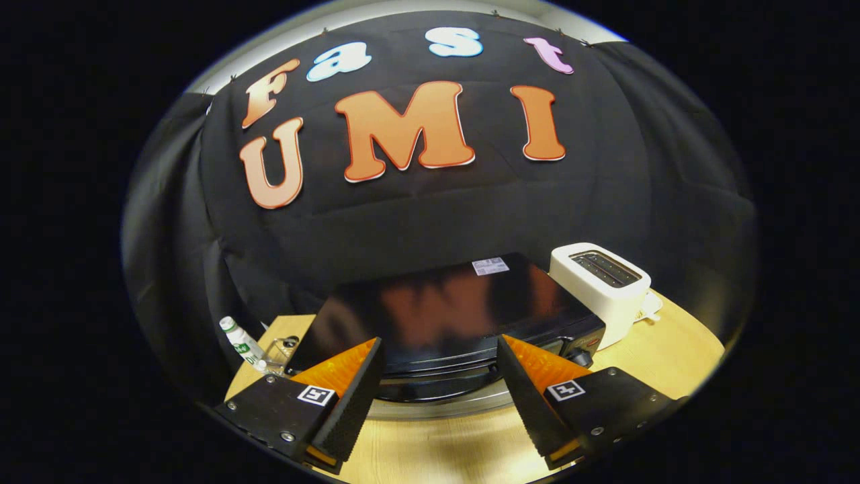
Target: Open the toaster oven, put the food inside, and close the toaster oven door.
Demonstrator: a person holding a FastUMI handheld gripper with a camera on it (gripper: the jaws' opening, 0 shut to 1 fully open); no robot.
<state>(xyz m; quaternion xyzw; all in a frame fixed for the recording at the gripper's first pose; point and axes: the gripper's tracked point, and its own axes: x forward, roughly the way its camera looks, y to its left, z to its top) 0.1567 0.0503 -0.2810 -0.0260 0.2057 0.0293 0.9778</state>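
Claw [440, 396] spread wide, nothing held; both fingers [349, 396] hang over the bench [443, 450], apart from everything on it. Bare pale wood of the bench sits under and between them.

Just ahead of the fingers: oven [437, 316], black, glossy top, seen from above and in front. Its upper front edge shows between the fingers, with a curved silvery strip [437, 407] low at the front that looks like the door handle; door looks closed, though the front face is mostly below sight so cannot tell for sure. A knob [579, 356] sits at the oven's right front corner, just beyond the right finger. A small pale sticker [490, 266] lies on the oven's top near its back edge.

Right of the oven, just beside it: white toaster [601, 289] with two slots on top, upright on the bench.

Left of the oven, beyond the left finger: a small white bottle [242, 343] with green label, tilted, next to a small wire rack [279, 353]; details too small to tell.

Food not made out.

Behind all of it, the black cloth wall [437, 215].
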